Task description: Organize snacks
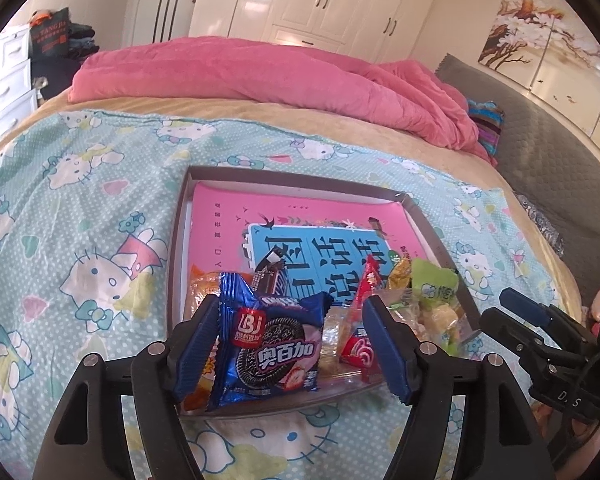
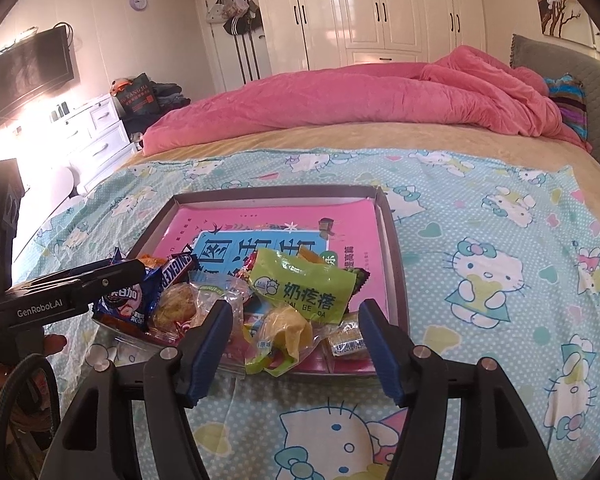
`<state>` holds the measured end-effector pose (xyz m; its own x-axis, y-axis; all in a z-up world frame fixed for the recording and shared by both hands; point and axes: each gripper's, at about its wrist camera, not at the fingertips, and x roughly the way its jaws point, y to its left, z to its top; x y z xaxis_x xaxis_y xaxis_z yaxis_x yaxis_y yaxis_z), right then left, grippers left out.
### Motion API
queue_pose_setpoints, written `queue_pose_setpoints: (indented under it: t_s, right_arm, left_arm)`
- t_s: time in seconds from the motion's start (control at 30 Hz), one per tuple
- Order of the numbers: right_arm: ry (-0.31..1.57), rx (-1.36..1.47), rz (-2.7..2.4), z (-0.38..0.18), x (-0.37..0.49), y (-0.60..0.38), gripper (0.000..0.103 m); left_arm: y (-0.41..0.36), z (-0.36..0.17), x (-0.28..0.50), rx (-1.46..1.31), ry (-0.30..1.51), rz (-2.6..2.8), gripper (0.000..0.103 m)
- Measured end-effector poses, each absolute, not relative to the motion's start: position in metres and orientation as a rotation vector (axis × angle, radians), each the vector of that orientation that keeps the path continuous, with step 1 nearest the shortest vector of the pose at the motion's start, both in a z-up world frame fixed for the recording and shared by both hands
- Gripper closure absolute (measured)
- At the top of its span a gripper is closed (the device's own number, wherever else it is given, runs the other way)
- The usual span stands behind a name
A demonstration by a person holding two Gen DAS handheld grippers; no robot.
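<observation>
In the tray (image 1: 178, 216), the blue cookie packet (image 1: 268, 344) leans on the left gripper (image 1: 292, 344)'s left pad (jaws spread); the right gripper (image 2: 296, 344), spread too, straddles the green pouch (image 2: 300, 284).

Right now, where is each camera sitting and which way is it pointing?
Left wrist: on the left gripper, angled down over the bed at the blue cookie pack in the tray; own open fingers and the right gripper show.
Right wrist: on the right gripper, aimed at the green packet; left gripper shows.
Both share tray, snacks, pink quilt.
</observation>
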<state>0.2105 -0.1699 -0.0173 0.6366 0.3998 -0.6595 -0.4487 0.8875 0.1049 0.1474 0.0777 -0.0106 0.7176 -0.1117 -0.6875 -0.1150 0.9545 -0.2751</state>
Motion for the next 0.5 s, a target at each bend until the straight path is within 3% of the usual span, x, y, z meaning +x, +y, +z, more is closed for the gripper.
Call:
queue_pose_setpoints:
  t_s: [0.37, 0.5]
  right_arm:
    - [0.7, -0.065, 0.529, 0.005, 0.18, -0.18, 0.015]
    - [0.716, -0.062, 0.538, 0.006, 0.169, -0.186, 0.014]
  left_arm:
    - [0.065, 0.009, 0.102, -0.317, 0.756, -0.021, 0.025]
    - [0.057, 0.011, 0.087, -0.322, 0.771, -0.005, 0.024]
